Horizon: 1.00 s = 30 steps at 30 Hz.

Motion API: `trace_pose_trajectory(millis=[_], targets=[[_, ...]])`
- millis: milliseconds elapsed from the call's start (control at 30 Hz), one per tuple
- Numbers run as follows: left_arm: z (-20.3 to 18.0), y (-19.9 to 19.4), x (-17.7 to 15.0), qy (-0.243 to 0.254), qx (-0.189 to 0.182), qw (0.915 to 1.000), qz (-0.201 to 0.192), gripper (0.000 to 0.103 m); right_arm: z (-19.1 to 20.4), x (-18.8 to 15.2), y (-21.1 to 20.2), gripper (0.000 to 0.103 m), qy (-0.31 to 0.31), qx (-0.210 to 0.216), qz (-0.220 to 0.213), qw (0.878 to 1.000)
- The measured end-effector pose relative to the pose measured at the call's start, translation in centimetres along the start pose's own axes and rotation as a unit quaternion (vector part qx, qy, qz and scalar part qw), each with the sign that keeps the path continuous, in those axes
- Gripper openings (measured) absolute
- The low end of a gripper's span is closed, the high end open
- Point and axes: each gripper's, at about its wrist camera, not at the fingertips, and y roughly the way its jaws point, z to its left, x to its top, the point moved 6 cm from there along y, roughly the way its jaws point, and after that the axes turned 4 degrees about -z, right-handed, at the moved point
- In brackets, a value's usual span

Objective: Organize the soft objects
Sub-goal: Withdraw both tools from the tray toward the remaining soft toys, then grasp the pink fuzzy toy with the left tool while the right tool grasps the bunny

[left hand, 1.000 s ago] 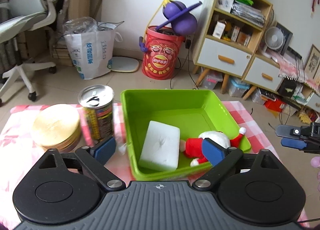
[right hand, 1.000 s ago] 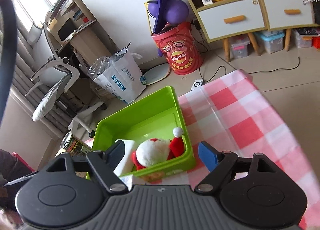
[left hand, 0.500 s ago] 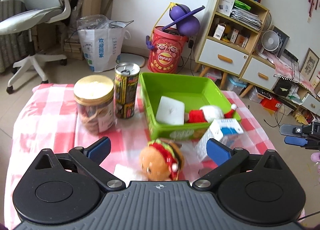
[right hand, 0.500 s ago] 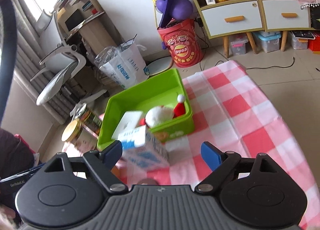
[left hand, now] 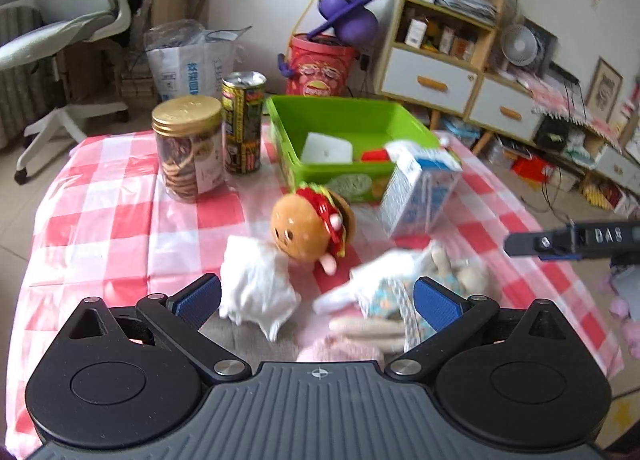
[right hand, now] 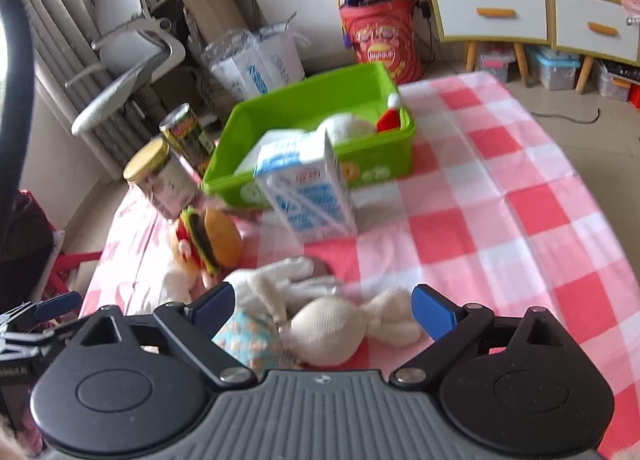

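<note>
A green bin (left hand: 296,128) (right hand: 384,80) stands at the back of the checked table and holds a white foam block (left hand: 326,148) and a Santa plush (right hand: 348,126). In front lie a burger plush (left hand: 310,226) (right hand: 208,238), a crumpled white cloth (left hand: 256,286) and a cream rabbit doll in a blue floral dress (right hand: 320,330) (left hand: 394,294). My left gripper (left hand: 316,298) is open and empty over the cloth and doll. My right gripper (right hand: 322,304) is open and empty, with the rabbit doll lying between its fingers.
A blue-and-white milk carton (left hand: 420,190) (right hand: 308,188) stands before the bin. A gold-lidded cookie jar (left hand: 188,148) and a drink can (left hand: 243,122) stand left of the bin. An office chair, a paper bag, a red barrel and a shelf unit stand on the floor behind.
Both grippers have pulled back from the bin towards the table's near edge. The burger plush, cloth, carton and rabbit doll have come into view. Both stay open.
</note>
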Motion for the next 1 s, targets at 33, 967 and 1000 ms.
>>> trace_pose_trajectory(millis=[33, 967, 1000], targets=[[-0.1, 0.0, -0.4, 0.004, -0.001, 1.0000, 0.003, 0.098, 0.1, -0.3, 0.1, 0.070, -0.001, -0.001, 0.002, 1.000], [-3.6, 1.7, -6.5, 0.066, -0.041, 0.9936, 0.083, 0.083, 5.3, -5.0, 5.5, 0.071, -0.009, 0.017, 0.110, 0.994], [-3.6, 1.7, -6.5, 0.066, -0.039, 0.9936, 0.083, 0.082, 5.4, -5.0, 5.6, 0.071, -0.008, 0.017, 0.110, 0.994]])
